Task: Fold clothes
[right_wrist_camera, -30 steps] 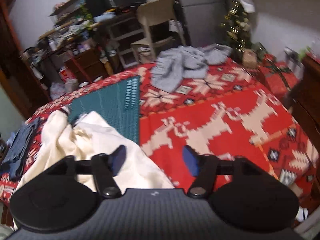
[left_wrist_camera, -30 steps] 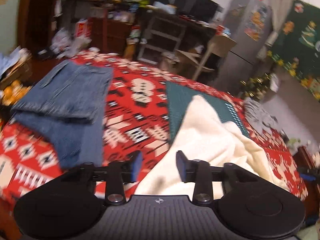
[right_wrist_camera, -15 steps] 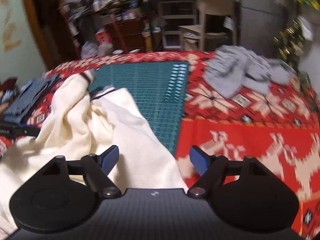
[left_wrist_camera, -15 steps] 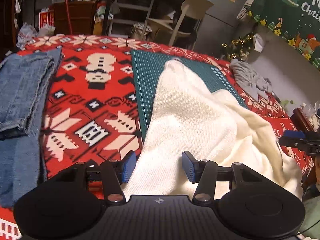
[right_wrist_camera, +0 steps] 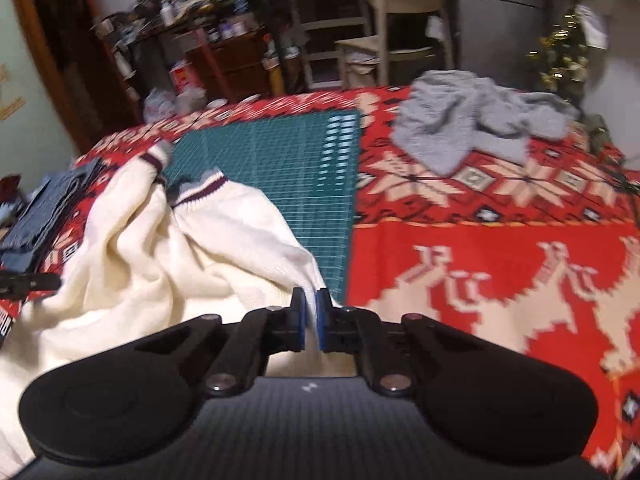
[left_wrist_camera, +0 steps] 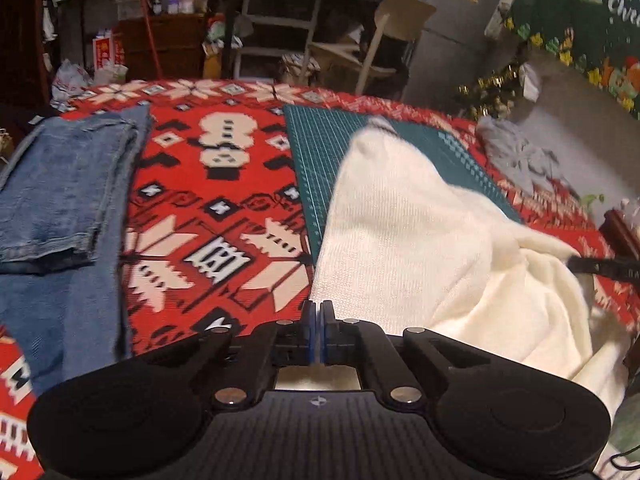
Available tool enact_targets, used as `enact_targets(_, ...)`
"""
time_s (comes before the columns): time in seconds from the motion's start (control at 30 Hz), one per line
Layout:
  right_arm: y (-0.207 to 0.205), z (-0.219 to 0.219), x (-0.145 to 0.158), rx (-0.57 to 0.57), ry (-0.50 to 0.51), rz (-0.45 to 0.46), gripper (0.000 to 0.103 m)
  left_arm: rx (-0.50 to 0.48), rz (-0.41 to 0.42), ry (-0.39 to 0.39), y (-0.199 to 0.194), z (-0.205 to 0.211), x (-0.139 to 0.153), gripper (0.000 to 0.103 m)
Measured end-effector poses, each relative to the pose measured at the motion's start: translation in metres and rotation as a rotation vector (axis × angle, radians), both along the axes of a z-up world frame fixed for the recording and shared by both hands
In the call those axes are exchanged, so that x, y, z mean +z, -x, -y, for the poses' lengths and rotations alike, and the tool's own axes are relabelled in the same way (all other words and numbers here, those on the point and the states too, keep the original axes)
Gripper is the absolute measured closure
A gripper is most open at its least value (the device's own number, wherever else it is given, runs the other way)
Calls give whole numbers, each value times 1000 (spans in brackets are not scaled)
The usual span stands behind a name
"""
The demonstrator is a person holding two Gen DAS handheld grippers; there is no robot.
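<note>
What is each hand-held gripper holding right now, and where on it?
Both are shut on the cream sweater: the left hand-held gripper pinches its near edge, the right hand-held gripper the near edge at the other side.

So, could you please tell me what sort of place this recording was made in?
Probably a lived-in room at home, decorated for Christmas: clothes lie on a red patterned blanket, cluttered shelves and a chair stand behind, and a small tinsel-trimmed tree sits in the corner.

Both were wide open half a second back; now the left gripper (left_wrist_camera: 319,330) and right gripper (right_wrist_camera: 311,322) have pinched onto the cream sweater (left_wrist_camera: 420,240) hem at 6 o'clock.
</note>
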State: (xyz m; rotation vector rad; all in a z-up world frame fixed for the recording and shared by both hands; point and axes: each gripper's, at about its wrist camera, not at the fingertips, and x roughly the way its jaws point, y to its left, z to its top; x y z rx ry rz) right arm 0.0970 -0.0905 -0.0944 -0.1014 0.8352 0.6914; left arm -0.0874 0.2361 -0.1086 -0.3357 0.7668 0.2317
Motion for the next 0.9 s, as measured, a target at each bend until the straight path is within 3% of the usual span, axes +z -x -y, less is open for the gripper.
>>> enact_targets(0.23, 22, 45, 8, -87, -20, -1, 98, 108, 73, 15, 46, -9, 25, 103)
enact_targets(0.37, 35, 70, 12, -137, -32, -1, 98, 89, 91, 56, 60, -11, 26, 103)
enact_targets(0.43, 41, 83, 14, -161, -38, -2, 97, 29, 78, 49, 52, -3, 24, 102)
enact_targets(0.57, 48, 88, 14, -168, -23, 16, 97, -55, 46, 23, 25, 12, 15, 93)
enact_targets(0.7, 48, 88, 12, -173, -30, 7, 96, -122, -14, -20, 0, 25, 1, 60)
enact_targets(0.9, 44, 89, 10, -184, -39, -11, 96, -168, -98, -115, -20, 36, -18, 61)
